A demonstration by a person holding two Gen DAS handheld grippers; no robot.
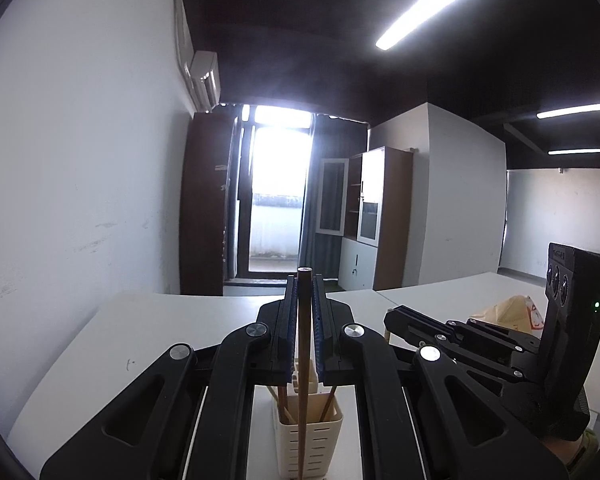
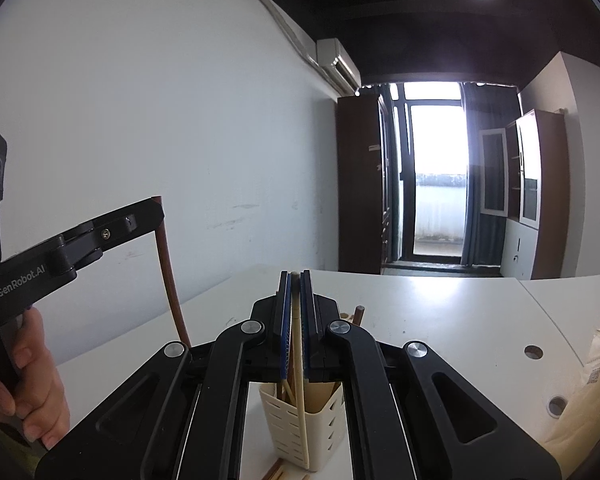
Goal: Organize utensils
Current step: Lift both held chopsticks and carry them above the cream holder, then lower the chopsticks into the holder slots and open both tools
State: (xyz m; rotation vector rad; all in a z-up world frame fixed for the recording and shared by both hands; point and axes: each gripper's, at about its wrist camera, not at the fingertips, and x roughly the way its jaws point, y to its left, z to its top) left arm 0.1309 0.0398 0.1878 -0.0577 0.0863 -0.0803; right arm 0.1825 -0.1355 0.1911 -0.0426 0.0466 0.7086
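A cream slotted utensil holder (image 1: pixel 308 440) stands on the white table (image 1: pixel 160 320), below both grippers, with several chopsticks in it. My left gripper (image 1: pixel 305 284) is shut on a dark brown chopstick (image 1: pixel 303 360), held upright in front of the holder. My right gripper (image 2: pixel 295 280) is shut on a pale cream chopstick (image 2: pixel 299 360), which hangs down past the holder (image 2: pixel 320 432). The left gripper (image 2: pixel 156 208) with its brown chopstick (image 2: pixel 170 276) shows at the left of the right wrist view. The right gripper's body (image 1: pixel 480 344) shows at the right of the left wrist view.
A tan paper bag (image 1: pixel 512 314) lies on the table to the right; it also shows in the right wrist view (image 2: pixel 592 400). The table has round cable holes (image 2: pixel 533 352). A white wall (image 2: pixel 140 140) stands to the left, cabinets and a glass door behind. Loose chopsticks (image 2: pixel 276 472) lie beside the holder.
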